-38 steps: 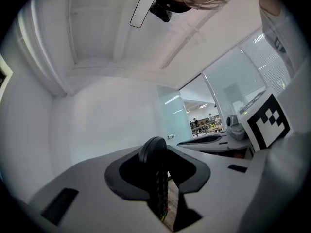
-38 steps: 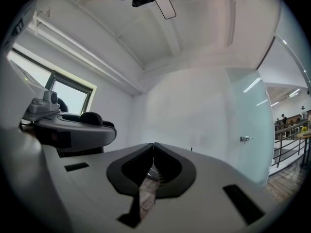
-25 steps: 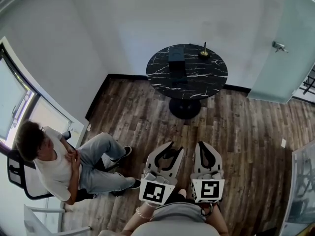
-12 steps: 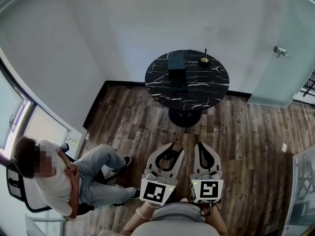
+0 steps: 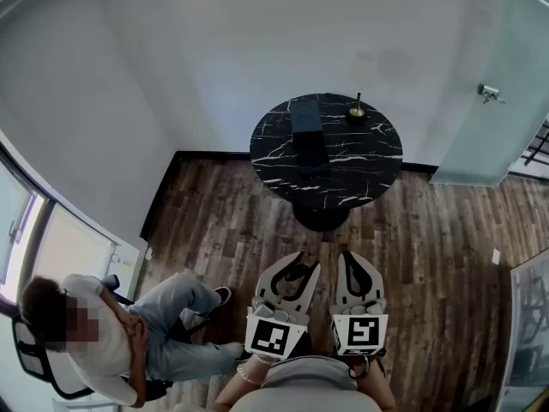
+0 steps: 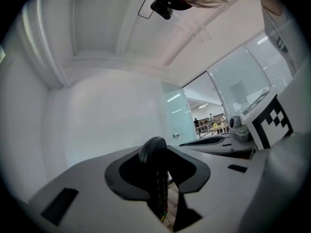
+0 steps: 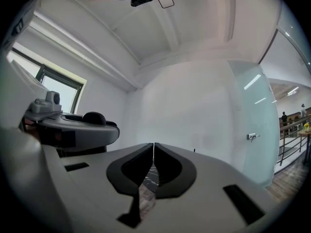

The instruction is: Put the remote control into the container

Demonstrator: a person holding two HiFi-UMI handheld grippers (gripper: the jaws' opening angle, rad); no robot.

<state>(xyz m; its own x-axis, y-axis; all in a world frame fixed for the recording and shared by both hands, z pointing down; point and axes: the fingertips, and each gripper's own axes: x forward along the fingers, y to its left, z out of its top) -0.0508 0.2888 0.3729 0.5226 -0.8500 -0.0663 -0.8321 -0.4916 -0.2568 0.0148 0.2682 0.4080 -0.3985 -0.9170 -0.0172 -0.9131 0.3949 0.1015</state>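
A black remote control (image 6: 159,188) stands on edge between the jaws of my left gripper (image 6: 158,152), which is shut on it. In the head view the left gripper (image 5: 298,257) and the right gripper (image 5: 347,256) are held side by side, low and close to my body, above the wooden floor. Ahead stands a round black marble table (image 5: 360,157) with a dark rectangular container (image 5: 307,125) on its left half. My right gripper (image 7: 153,147) has its jaws together at the tips and nothing between them.
A small brass stand (image 5: 357,110) sits at the back of the table. A person sits on a chair (image 5: 34,363) at the lower left, legs stretched toward me. A glass door (image 5: 502,84) is at the right, and white walls stand behind the table.
The table has drawn a little closer and lower in the head view, and the seated person has slid toward the lower left. Both grippers keep their hold and position.
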